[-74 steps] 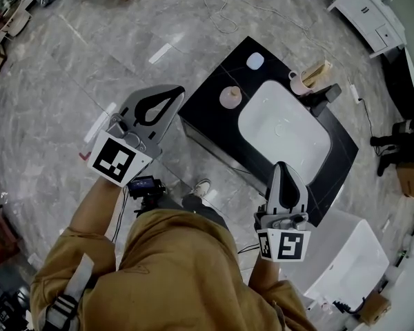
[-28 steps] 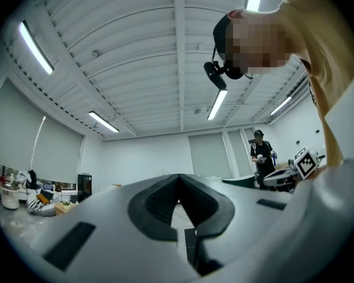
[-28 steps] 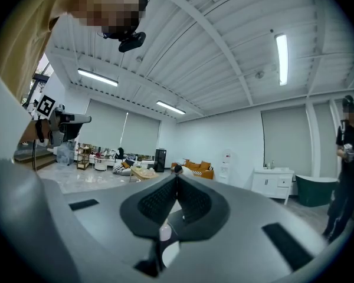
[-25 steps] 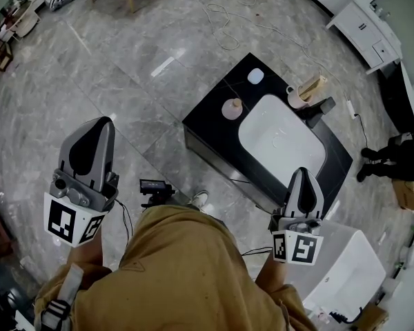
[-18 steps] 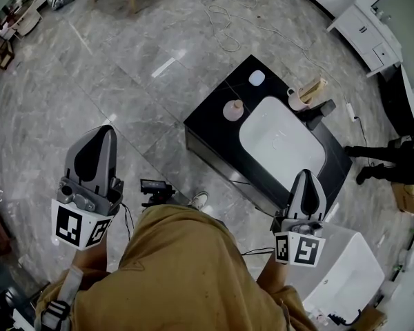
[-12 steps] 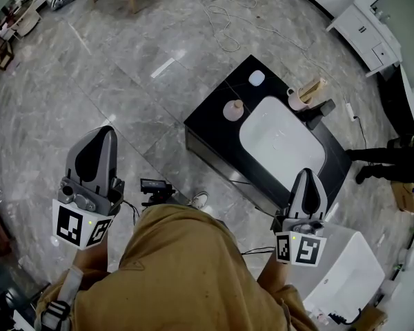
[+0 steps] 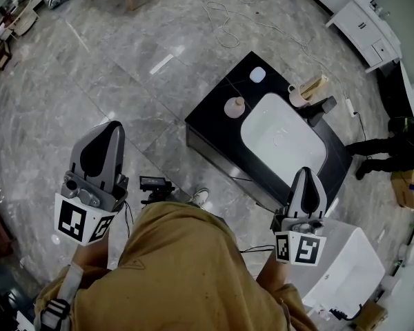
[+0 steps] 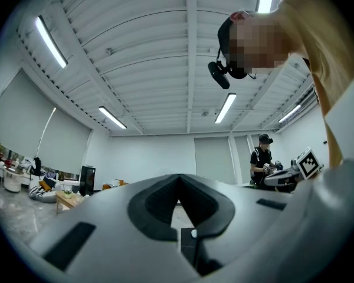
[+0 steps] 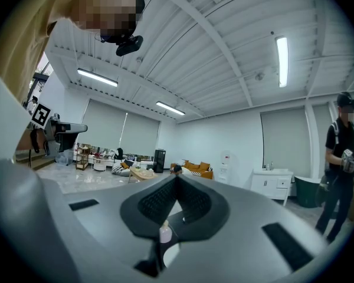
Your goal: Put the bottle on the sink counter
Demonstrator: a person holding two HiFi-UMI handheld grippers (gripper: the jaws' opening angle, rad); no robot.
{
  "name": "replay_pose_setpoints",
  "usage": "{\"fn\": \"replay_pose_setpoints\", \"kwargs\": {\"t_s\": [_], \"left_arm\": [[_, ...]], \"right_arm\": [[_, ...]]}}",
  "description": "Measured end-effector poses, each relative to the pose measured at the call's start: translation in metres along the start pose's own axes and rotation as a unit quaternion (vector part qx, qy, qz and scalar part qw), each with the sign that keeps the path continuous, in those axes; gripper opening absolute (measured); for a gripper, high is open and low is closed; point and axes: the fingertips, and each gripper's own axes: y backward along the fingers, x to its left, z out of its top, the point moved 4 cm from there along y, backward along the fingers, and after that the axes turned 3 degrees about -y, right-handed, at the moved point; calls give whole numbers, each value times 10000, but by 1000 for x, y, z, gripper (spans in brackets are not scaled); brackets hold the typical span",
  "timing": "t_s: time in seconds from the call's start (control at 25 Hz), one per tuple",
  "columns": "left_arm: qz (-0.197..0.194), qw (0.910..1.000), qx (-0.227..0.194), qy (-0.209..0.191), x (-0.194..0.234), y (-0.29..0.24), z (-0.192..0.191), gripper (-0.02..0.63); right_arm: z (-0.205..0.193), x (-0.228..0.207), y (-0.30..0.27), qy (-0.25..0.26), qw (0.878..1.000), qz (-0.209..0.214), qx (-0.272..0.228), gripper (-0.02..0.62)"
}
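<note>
The pink bottle [image 7: 234,106] stands upright on the left part of the black sink counter [image 7: 210,119], beside the white basin [image 7: 283,140]. My left gripper [image 7: 112,125] is shut and empty, held over the floor well to the left of the counter. My right gripper [image 7: 305,172] is shut too, with nothing in it, at the counter's near right corner. In the right gripper view, the bottle [image 9: 165,233] shows small through the gap below the closed tips [image 9: 177,178]. The left gripper view shows closed jaws [image 8: 178,178] aimed across the room.
A pink cup [image 7: 298,96], a wooden block [image 7: 314,86], a black tap [image 7: 323,107] and a small white dish [image 7: 258,75] sit on the counter's far side. A white tub [image 7: 348,261] stands at lower right. A small camera [image 7: 154,183] and cables [image 7: 224,19] lie on the floor.
My left gripper has dropped back from near the counter and over the last second drifted slightly right. The right gripper has barely moved. A person at the right edge has shifted.
</note>
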Motion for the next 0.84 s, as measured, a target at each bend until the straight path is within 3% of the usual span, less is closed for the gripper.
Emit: {"fn": "replay_pose_setpoints", "kwargs": {"t_s": [0.84], "left_arm": [[-152,9999,21,60,-4,-3,-2,2]], "right_arm": [[2,2,3,34,10000,-18,0,5]]}}
